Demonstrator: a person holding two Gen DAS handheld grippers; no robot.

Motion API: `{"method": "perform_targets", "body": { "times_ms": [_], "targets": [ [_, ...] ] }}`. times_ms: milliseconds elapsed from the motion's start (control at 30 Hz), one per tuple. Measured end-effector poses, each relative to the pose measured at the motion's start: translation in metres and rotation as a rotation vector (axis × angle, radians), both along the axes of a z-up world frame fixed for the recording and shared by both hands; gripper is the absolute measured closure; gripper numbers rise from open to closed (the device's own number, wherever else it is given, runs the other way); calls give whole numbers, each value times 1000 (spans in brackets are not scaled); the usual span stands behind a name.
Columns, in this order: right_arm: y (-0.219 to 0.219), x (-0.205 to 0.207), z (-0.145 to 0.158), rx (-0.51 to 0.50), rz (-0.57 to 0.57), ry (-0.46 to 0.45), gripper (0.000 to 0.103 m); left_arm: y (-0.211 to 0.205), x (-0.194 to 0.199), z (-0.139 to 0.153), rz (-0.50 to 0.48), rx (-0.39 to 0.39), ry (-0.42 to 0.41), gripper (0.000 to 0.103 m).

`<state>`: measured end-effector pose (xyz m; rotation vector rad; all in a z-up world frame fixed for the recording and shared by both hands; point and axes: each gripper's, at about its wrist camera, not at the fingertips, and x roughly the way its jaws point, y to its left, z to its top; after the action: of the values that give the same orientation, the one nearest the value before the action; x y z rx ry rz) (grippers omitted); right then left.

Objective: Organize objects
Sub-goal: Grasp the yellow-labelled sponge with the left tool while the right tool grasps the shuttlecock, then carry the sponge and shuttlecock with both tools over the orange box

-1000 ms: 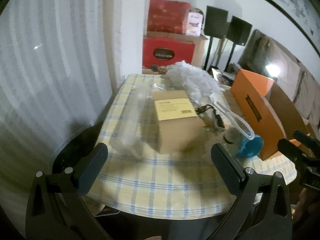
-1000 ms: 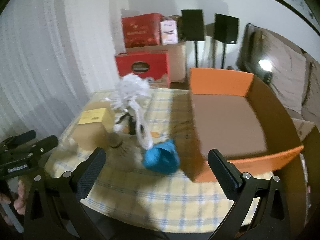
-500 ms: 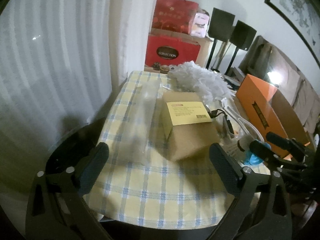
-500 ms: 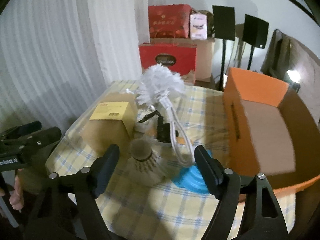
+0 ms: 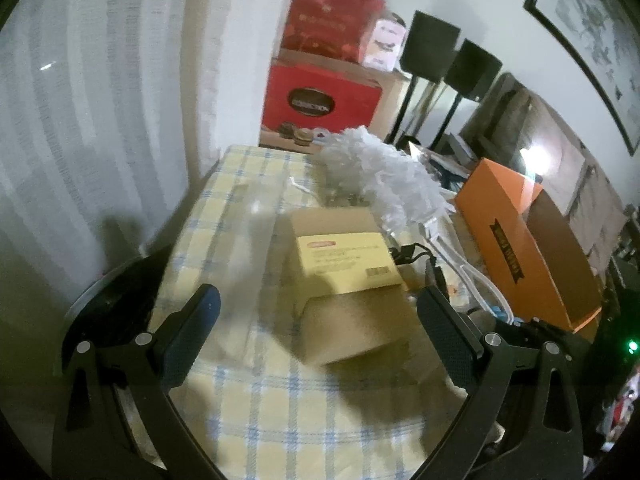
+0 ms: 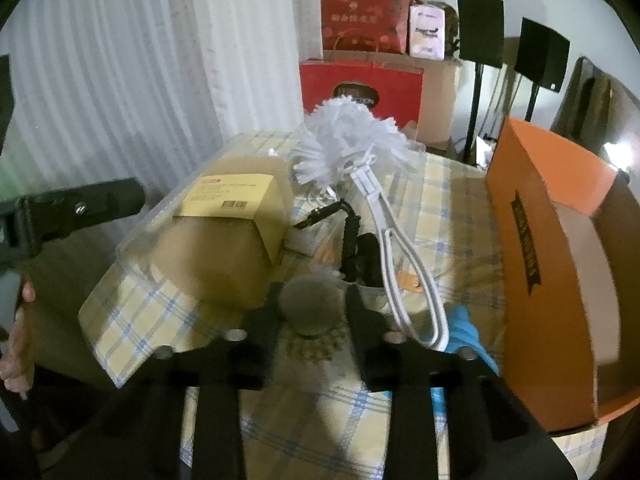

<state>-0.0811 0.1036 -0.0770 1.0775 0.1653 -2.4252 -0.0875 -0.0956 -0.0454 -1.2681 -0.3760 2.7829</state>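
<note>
Right gripper (image 6: 314, 304) fingers, just closing, hug a shuttlecock's cork (image 6: 311, 306) at lower centre; left gripper (image 5: 318, 312) gapes wide, empty, before the cardboard box (image 5: 344, 276).

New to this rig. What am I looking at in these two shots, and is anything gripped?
No robot: a person holds a two-finger gripper in each hand, and a fisheye camera on each looks forward along its black fingers. One picture is the left gripper's view, the other the right gripper's.

On the yellow-and-blue checked tablecloth lie a brown cardboard box with a yellow label, a white fluffy duster with a looped handle, a blue plastic item and an open orange cardboard box.

The left gripper is open and empty. The right one's jaws have just been closing and seem to clamp a shuttlecock's round cork head.
</note>
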Motion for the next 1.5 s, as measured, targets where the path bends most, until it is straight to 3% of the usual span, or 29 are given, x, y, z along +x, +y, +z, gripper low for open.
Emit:
{"method": "perform_targets", "body": {
  "times_ms": [300, 667, 733, 767, 867, 1100, 1500],
  "targets": [
    [21, 13, 22, -68, -3, -17, 75, 35, -31, -9, -49, -54, -53, 4],
    [58, 36, 51, -116, -39, -8, 75, 49, -58, -36, -36, -121, -142, 5],
    [65, 40, 57, -126, -47, 1, 75, 50, -62, -42, -36, -127, -157, 11],
    [68, 42, 59, -131, -49, 4, 75, 50, -62, -44, -33, -132, -163, 21],
    [78, 46, 67, -142, -64, 17, 75, 49, -61, -47, -22, -138, -155, 24],
    [100, 51, 85, -168, -104, 50, 75, 46, -50, -31, -8, -138, -112, 25],
    [135, 55, 105, -156, -185, 115, 75, 68, -18, 37, -105, -117, 19, 25]
  ]
}}
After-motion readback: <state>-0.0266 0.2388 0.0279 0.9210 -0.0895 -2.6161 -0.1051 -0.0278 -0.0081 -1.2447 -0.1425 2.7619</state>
